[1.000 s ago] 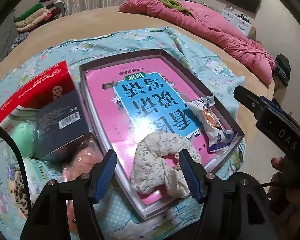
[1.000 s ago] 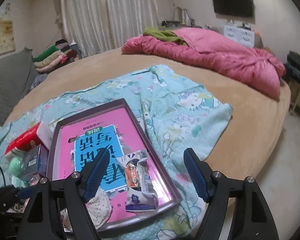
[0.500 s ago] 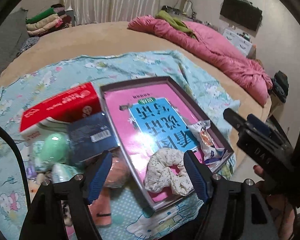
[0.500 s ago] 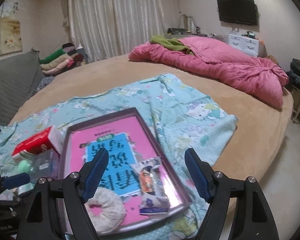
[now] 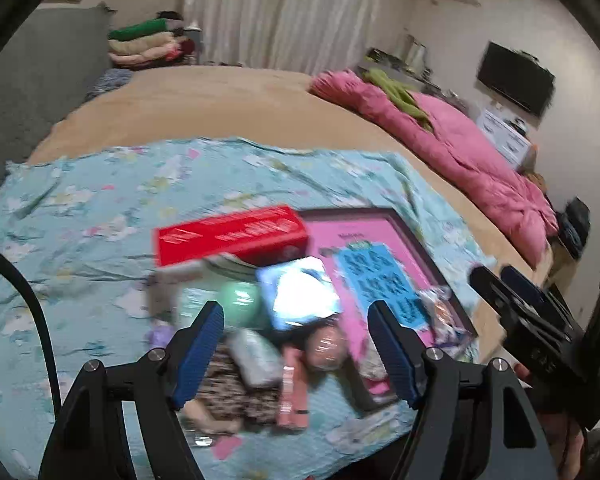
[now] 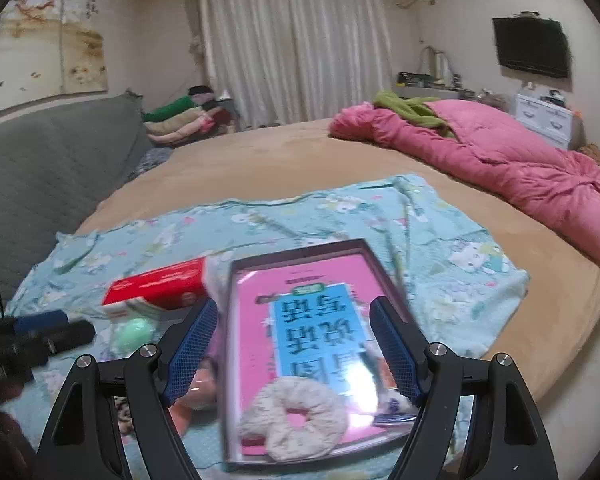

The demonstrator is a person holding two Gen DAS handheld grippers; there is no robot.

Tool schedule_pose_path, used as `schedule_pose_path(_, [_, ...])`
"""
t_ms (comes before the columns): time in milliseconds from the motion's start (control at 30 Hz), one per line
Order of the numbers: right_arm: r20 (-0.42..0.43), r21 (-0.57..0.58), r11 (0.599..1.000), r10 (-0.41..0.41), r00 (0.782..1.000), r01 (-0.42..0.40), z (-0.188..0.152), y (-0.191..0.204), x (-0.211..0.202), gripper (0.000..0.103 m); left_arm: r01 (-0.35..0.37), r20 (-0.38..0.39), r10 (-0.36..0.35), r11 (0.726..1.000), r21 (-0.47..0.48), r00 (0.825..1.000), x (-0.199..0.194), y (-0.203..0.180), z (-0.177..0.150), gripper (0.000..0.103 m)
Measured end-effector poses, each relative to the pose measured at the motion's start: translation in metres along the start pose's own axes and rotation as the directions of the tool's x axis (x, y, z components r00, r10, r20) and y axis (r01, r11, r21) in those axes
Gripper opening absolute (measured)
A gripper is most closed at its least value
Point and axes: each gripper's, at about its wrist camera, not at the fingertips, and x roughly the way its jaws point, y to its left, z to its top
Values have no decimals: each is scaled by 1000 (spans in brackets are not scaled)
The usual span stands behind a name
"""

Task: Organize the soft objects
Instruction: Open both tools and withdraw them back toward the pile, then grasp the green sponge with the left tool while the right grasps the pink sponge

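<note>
A pink tray [image 6: 242, 344] with a blue label lies on a light-blue patterned cloth [image 6: 260, 224] on the bed. A cream scrunchie [image 6: 296, 420] and a snack packet [image 5: 440, 312] lie in its near end. Left of the tray is a pile of small things: a green ball [image 5: 240, 300], a peach soft ball [image 5: 326, 346], a leopard-print piece [image 5: 228, 388], a wrapped roll [image 5: 256, 356]. My left gripper [image 5: 296, 356] is open and empty above the pile. My right gripper [image 6: 294, 356] is open and empty above the tray's near end.
A red box [image 5: 232, 234] and a dark blue box [image 5: 300, 292] stand beside the tray. A pink duvet [image 6: 500, 164] lies at the bed's right. A grey sofa [image 6: 40, 168] and folded clothes [image 6: 180, 120] are at the left.
Both grippers have drawn back and up from the tray. The left view has swung left from the scrunchie to the pile; the right view now faces the tray's near end.
</note>
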Motion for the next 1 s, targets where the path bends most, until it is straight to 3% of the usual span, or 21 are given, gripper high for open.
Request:
schedule_pose_path(400, [-54,-89,989,110,992,-115,-6,57,1,80,-98,-1,99,988,-121,995,-23,82,-4,74])
schedule_pose_path(667, [-107,-147,975,152,983,-167,-20,90,8,80,-146,-43,142,984,-105,989,-14,100,-27,74])
schedule_pose_path(1000, [-176,-212,953,182,967,-218,-44,125,21,80,-142,-72,134,984,-111,988,-1,116,-45,74])
